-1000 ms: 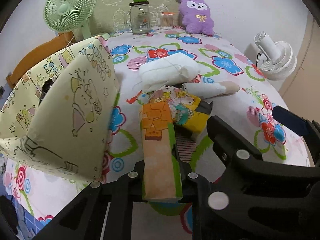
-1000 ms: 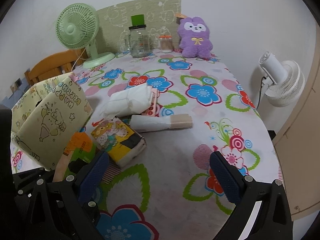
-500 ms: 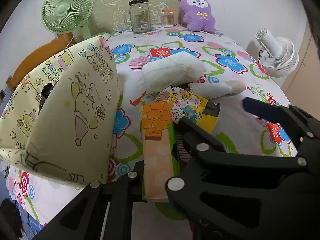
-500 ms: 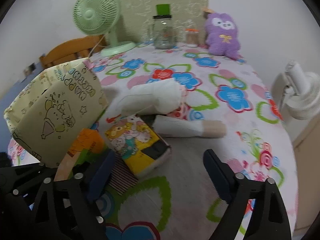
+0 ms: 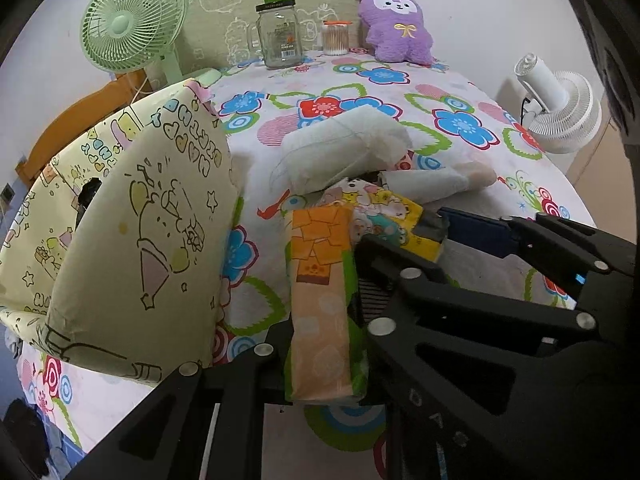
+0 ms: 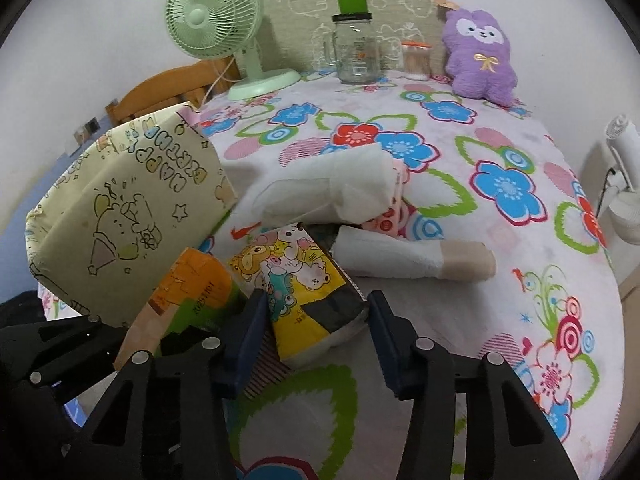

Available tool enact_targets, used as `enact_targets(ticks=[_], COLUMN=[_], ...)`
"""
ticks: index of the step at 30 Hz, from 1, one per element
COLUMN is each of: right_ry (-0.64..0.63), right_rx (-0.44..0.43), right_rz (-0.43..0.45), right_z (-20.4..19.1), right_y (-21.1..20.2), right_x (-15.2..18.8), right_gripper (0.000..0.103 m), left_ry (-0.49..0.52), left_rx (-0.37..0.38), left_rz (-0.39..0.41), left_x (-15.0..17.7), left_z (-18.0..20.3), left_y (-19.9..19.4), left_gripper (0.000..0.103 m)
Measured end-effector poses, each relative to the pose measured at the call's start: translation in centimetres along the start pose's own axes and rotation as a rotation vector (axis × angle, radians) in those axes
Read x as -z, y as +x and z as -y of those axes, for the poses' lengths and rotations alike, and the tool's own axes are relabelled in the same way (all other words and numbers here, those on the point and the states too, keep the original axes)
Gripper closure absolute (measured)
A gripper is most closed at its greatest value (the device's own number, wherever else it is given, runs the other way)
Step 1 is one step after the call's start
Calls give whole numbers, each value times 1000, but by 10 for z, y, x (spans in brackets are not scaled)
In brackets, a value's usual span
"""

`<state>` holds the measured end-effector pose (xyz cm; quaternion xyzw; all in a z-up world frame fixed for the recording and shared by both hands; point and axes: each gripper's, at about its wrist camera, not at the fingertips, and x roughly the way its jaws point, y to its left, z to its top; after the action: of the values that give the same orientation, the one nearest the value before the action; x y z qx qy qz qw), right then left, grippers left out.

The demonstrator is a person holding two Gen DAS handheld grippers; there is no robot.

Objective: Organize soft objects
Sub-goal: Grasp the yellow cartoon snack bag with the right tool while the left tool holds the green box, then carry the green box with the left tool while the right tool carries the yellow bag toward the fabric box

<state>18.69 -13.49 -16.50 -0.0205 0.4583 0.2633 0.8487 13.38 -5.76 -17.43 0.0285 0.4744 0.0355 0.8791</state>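
My left gripper (image 5: pixel 320 332) is shut on an orange-and-green tissue pack (image 5: pixel 320 280), which stands up between its fingers; the same pack (image 6: pixel 188 292) shows in the right wrist view. Just right of it lies a yellow cartoon-print tissue pack (image 6: pixel 300 280) on the flowered tablecloth (image 6: pixel 500 320). My right gripper (image 6: pixel 316 328) straddles the yellow pack's near end and its jaws are closing. The blue pads (image 6: pixel 248 332) stand right at the pack's sides without visibly squeezing it. In the left wrist view the right gripper (image 5: pixel 416 240) reaches in from the right.
A pale yellow printed gift bag (image 6: pixel 128 216) stands at the left. Behind the packs lie a white wrapped bundle (image 6: pixel 332 188) and a white-and-beige roll (image 6: pixel 412 258). At the back are a green fan (image 6: pixel 216 16), a glass jar (image 6: pixel 356 52) and a purple plush (image 6: pixel 480 56).
My right gripper came in and down from the right to the yellow pack, and its jaws narrowed from wide open to the pack's sides. The left gripper kept still with its pack.
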Motion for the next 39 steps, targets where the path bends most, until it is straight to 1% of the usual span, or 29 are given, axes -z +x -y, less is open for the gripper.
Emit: enact_targets(ticks=[4, 8, 12, 22, 27, 32, 34, 39], right_ry=[14, 35, 47, 78, 94, 109, 122, 134], right_rx=[46, 68, 86, 137, 185, 227, 260, 291], right_rz=[6, 12, 19, 75, 110, 124, 128, 163], right_z=[2, 4, 3, -5, -12, -19, -21, -27], right_y=[-8, -18, -29, -67, -91, -110, -117, -138], right_x=[4, 9, 14, 19, 16, 12, 11, 10], right_gripper=[53, 53, 53, 53, 53, 53, 53, 53], left_ry=[11, 16, 28, 64, 76, 100, 115, 131], left_rx=[13, 33, 45, 73, 86, 85, 105, 125], left_rz=[1, 0, 15, 87, 127, 183, 192, 220], left_x=[1, 4, 8, 12, 7, 6, 5, 3], left_z=[2, 5, 8, 10, 10, 11, 12, 11], left_y=[-1, -4, -13, -50, -69, -93, -100, -118], left_gripper=[87, 88, 88, 88, 88, 88, 88, 87])
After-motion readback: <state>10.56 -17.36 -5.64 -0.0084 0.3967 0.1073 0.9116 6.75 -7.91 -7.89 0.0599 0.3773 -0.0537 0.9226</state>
